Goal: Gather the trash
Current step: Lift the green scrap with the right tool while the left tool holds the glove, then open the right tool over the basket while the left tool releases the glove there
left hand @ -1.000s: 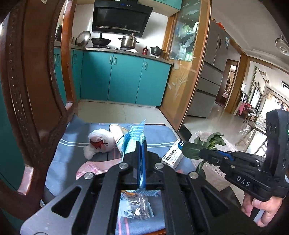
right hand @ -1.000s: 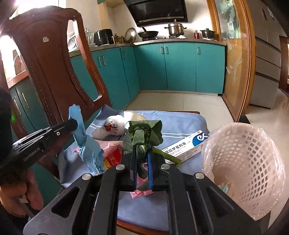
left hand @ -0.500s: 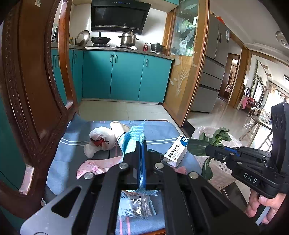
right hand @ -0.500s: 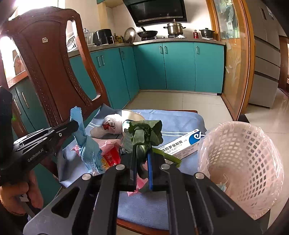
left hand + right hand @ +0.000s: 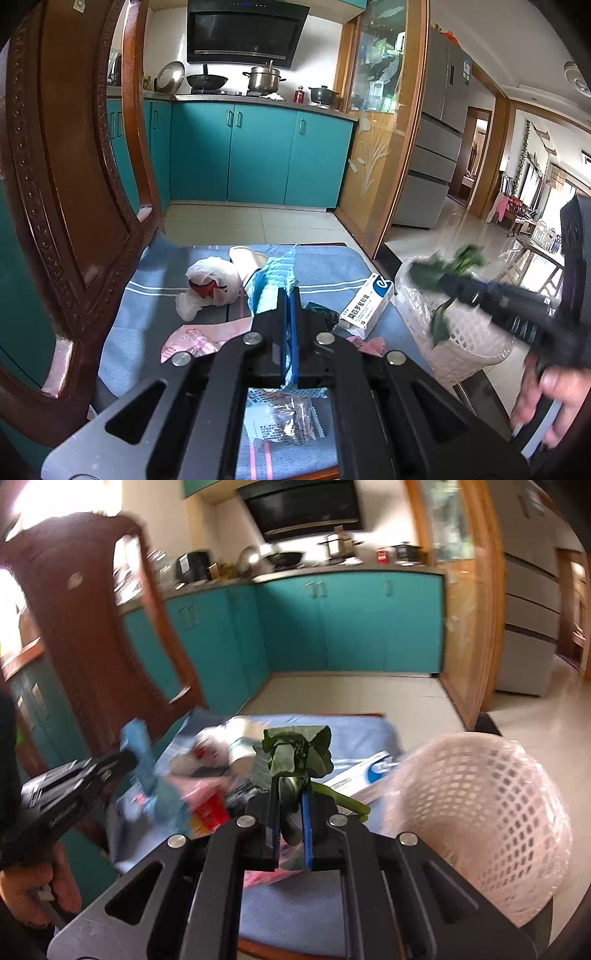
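My left gripper (image 5: 289,295) is shut on a crumpled blue cloth-like wrapper (image 5: 271,275) and holds it above the blue cushion (image 5: 147,317). It also shows in the right wrist view (image 5: 147,775). My right gripper (image 5: 290,794) is shut on a green vegetable leaf (image 5: 295,746). In the left wrist view the leaf (image 5: 450,266) hangs over the rim of the white mesh basket (image 5: 465,332). The basket (image 5: 480,805) stands at the cushion's right edge. A white medicine box (image 5: 365,304), a white bag with red (image 5: 210,282) and a pink wrapper (image 5: 195,338) lie on the cushion.
A carved wooden chair back (image 5: 62,184) rises at the left. A clear plastic packet (image 5: 284,419) lies on the cushion under my left gripper. Teal kitchen cabinets (image 5: 258,155) and tiled floor are behind. A red packet (image 5: 208,810) lies by the pink wrapper.
My right gripper has swung the leaf to the right, from beside the medicine box to over the basket, and now moves fast enough to blur. My left gripper has risen slightly with the blue wrapper.
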